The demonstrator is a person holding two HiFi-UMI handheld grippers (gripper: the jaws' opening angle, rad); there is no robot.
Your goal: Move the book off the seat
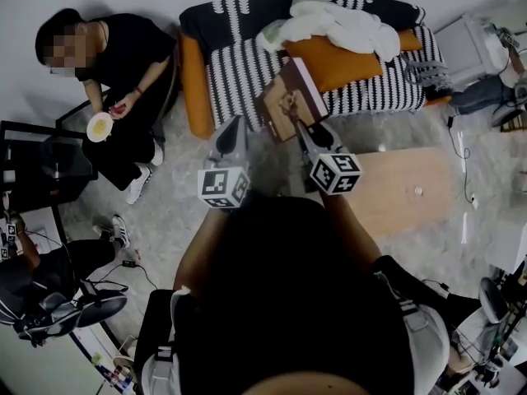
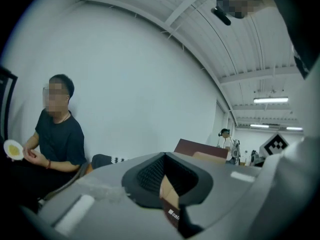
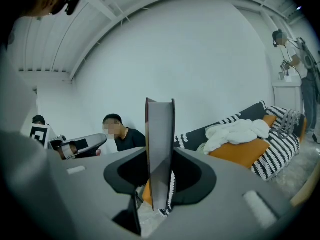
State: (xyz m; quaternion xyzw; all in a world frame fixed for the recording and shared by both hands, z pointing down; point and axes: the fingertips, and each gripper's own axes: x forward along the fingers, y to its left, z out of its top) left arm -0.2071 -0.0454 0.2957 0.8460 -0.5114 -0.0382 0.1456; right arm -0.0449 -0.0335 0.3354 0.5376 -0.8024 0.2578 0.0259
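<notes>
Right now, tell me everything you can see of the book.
The book looks like a thick hardback with a dark brown cover and a pale page block. The right gripper is shut on one of its edges. In the right gripper view it stands upright, edge-on between the jaws. In the head view it hangs tilted over the front edge of the striped sofa, beside the orange cushion. It appears lifted clear of the seat, and nothing else visibly touches it.

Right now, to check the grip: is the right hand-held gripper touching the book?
Touching. In the right gripper view, the right hand-held gripper clamps the book edge-on, jaws against both covers.
</notes>
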